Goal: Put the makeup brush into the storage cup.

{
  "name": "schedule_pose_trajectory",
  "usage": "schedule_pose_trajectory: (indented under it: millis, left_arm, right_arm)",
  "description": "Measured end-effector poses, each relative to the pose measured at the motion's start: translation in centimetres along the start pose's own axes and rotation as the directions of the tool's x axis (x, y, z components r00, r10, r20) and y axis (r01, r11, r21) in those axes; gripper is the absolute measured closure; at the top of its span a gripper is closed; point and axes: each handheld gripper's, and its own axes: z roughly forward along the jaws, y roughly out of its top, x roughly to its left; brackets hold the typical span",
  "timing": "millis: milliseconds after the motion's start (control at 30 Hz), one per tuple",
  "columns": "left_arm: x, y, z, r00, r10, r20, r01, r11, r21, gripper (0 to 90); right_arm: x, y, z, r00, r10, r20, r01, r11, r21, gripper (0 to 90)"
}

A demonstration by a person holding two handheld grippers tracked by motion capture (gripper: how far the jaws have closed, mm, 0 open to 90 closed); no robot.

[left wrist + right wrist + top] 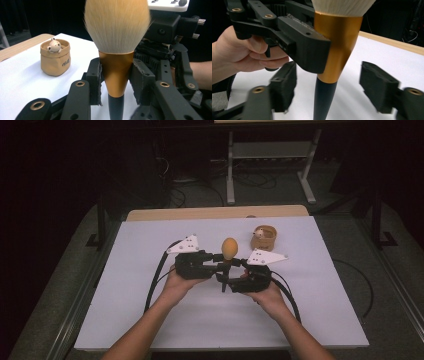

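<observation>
While my left gripper (116,75) clamps the makeup brush (116,50) upright by its gold ferrule above the counter (150,285), my right gripper (329,92) straddles the dark handle, pads not touching. Light, slick, soft-bristled; I'd grip the stiff handle, I judge.

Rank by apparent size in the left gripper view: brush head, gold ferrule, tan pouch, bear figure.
1. Brush head, though it sits closest to the camera, which inflates it.
2. Gold ferrule and tan pouch: too alike to rank, and the pouch is farther off.
3. Bear figure, smallest.
</observation>
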Motion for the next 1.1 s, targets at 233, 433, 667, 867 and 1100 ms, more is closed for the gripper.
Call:
schedule_pose_trajectory:
  millis: [233,433,667,867,1100]
  left_arm:
    - [-0.02,-0.05,0.06,1.0,0.006,-0.002,-0.006,1.0,0.006,63.0]
    - [0.06,-0.19,0.2,1.0,0.004,-0.004,-0.004,1.0,0.006,63.0]
    - [0.06,-0.24,0.16,0.9999,0.004,-0.01,-0.004,1.0,0.008,63.0]
    - [0.12,-0.27,0.16,1.0,0.002,-0.008,-0.002,0.9999,0.012,62.9]
    - [0.24,-0.36,0.26,0.9999,0.001,-0.012,-0.001,0.9998,0.02,62.6]
  right_arm:
    - [0.01,-0.13,0.13,0.9998,0.014,0.016,-0.014,1.0,0.015,48.9]
    - [-0.04,-0.16,0.04,0.9998,0.013,0.017,-0.013,1.0,0.022,61.8]
    - [0.0,-0.15,-0.05,0.9998,0.02,0.009,-0.02,0.999,0.026,71.0]
    - [-0.07,-0.17,-0.05,0.9991,0.041,0.006,-0.041,0.999,0.031,72.2]
    - [-0.22,-0.3,0.04,0.9988,0.049,0.01,-0.049,0.998,0.044,72.6]
